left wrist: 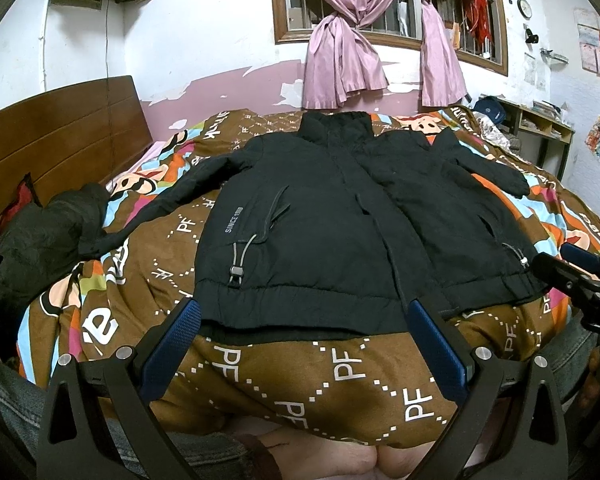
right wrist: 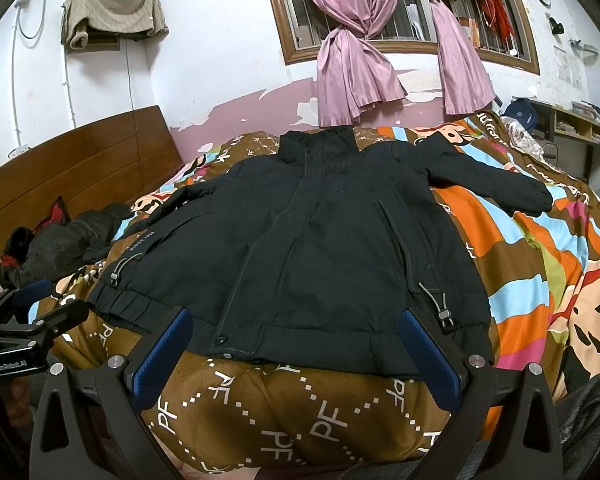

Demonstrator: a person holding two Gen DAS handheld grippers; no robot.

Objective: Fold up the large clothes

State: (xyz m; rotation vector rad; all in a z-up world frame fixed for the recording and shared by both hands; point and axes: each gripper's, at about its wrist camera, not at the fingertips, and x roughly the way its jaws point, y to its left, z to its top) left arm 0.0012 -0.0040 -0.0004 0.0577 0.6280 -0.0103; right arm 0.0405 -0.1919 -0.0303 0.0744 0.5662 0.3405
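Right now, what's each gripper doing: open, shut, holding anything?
Left gripper: open, holding nothing, just short of the jacket hem.
Right gripper: open, holding nothing, at the hem too.

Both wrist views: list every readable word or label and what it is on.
"SINCE 1988", last digits unsure: black jacket.
"PF", repeated: brown quilt.
"GenRobot.AI": left gripper's body, in the right view.
"DA", cut off: right gripper.
Wall papers: too small.

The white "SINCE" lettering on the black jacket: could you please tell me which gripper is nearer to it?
Left. The left gripper hovers open at the hem just below the white "SINCE" lettering on the black jacket; the right gripper hovers open at the hem's opposite half.
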